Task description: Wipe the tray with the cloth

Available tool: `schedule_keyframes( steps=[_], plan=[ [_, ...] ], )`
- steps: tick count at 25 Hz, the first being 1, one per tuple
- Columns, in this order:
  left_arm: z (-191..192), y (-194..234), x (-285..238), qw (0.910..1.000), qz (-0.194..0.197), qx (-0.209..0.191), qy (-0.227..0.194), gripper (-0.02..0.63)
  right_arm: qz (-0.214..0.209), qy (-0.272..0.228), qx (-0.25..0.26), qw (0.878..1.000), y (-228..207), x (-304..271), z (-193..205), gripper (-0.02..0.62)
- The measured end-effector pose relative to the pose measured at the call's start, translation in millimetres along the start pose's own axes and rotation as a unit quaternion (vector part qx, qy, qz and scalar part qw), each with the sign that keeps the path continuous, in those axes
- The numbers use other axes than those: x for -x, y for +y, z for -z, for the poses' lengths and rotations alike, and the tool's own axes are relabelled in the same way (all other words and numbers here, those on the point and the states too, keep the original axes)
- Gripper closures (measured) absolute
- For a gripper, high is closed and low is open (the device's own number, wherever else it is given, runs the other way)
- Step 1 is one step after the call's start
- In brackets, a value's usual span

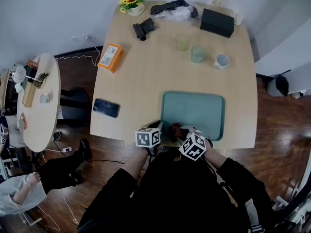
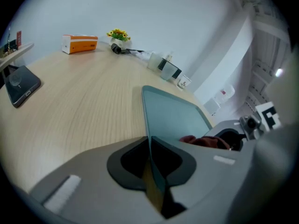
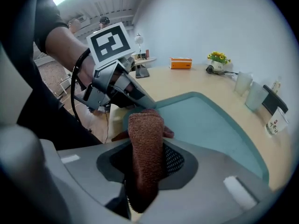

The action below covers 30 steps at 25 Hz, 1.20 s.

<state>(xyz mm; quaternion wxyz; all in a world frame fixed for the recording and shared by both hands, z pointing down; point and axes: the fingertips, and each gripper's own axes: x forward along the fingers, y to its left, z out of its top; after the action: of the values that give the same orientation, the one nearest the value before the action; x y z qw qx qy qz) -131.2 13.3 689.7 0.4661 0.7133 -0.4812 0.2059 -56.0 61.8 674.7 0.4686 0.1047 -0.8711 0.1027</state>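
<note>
At the near edge of the worktop (image 1: 146, 81), the left claw (image 2: 150, 144) is clenched on the thin left rim of the teal tray (image 1: 194, 111), close to its near-left corner. Just to the right, the right claw (image 3: 147, 154) grasps a reddish-brown cloth (image 3: 145, 125), bunched upright between its jaws over the tray's near-left part.

We seem to be in an office or meeting room: a long pale wooden desk (image 1: 146, 81) against a plain white wall carries a phone (image 1: 106, 108), a mug (image 1: 221, 61), an orange box (image 1: 110, 57) and potted yellow flowers (image 1: 132, 3). A second table (image 1: 46, 106) stands beside it on a dark wood floor (image 1: 272, 120).
</note>
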Motion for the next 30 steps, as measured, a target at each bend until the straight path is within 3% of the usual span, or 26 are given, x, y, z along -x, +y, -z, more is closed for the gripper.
schedule_keyframes(
  steps=[7, 16, 19, 25, 30],
  plan=[
    [0.7, -1.3, -0.6, 1.0000, -0.002, -0.005, 0.000, 0.601, 0.004, 0.008, 0.039, 0.999, -18.3, 0.4, -1.2, 0.477],
    [-0.2, -3.5, 0.2, 1.0000, -0.001, -0.004, 0.000, 0.601, 0.066, 0.034, 0.029, 0.997, -152.8, 1.2, -21.6, 0.477],
    [-1.1, -2.6, -0.5, 1.0000, -0.001, -0.004, -0.002, 0.601, 0.072, 0.045, 0.038, 0.996, -179.8, 0.3, -28.5, 0.477],
    [0.4, -0.7, -1.4, 1.0000, -0.003, -0.005, -0.001, 0.601, 0.055, 0.036, 0.045, 0.997, -162.7, 3.7, -26.2, 0.477],
    [1.2, 1.9, 1.0, 1.0000, -0.004, -0.005, -0.002, 0.601, 0.028, 0.022, 0.062, 0.997, -89.3, 21.1, 1.3, 0.477]
  ],
)
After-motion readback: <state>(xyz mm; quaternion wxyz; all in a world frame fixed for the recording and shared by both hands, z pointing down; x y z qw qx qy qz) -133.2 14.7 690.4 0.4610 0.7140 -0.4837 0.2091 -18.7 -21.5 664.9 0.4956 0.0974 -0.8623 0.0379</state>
